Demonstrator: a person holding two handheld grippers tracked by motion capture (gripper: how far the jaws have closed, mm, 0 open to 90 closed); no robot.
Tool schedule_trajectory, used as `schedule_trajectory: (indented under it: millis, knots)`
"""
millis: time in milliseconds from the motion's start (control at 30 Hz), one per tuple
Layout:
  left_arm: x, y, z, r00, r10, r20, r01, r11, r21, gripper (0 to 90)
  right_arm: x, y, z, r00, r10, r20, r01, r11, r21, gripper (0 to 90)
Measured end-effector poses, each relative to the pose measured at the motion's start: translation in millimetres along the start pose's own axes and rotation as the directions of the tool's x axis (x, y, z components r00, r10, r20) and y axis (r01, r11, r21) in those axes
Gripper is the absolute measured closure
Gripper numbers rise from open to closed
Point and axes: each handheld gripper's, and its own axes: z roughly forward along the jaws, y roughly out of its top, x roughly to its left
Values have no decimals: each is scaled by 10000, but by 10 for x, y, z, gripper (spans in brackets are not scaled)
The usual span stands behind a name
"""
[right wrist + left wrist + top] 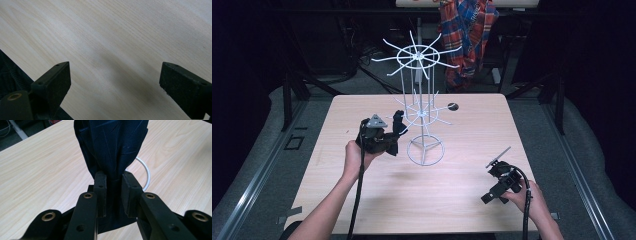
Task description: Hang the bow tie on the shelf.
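A white wire rack (419, 107) with two tiers of spokes stands on a ring base at the middle of the wooden table (362, 200). My left gripper (397, 125) sits just left of the rack, shut on a dark navy cloth (113, 147) that rises between its pads (100, 192). The rack's white base ring (147, 173) curves behind the cloth in the left gripper view. My right gripper (492, 196) rests low near the table's front right; in the right gripper view (113, 82) its jaws stand wide apart over bare wood, holding nothing.
A small dark round spot (453, 106) lies on the table behind the rack. A plaid shirt (469, 35) hangs beyond the table's far edge. Cables trail from both grippers toward the front edge. Dark floor (6, 67) shows past the table's edge.
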Motion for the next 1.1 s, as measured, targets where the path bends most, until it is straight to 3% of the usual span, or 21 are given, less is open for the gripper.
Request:
schedule_trajectory:
  millis: [300,1100]
  knots:
    - [-21,-3,26,9999,-7,-119,4,9997,-237,740,-5,3,-3,10000,-73,29,73,10000,58,101]
    - [-27,-5,64,10000,15,-30,-15,9998,-215,680,-2,0,-1,10000,-24,26,24,10000,16,100]
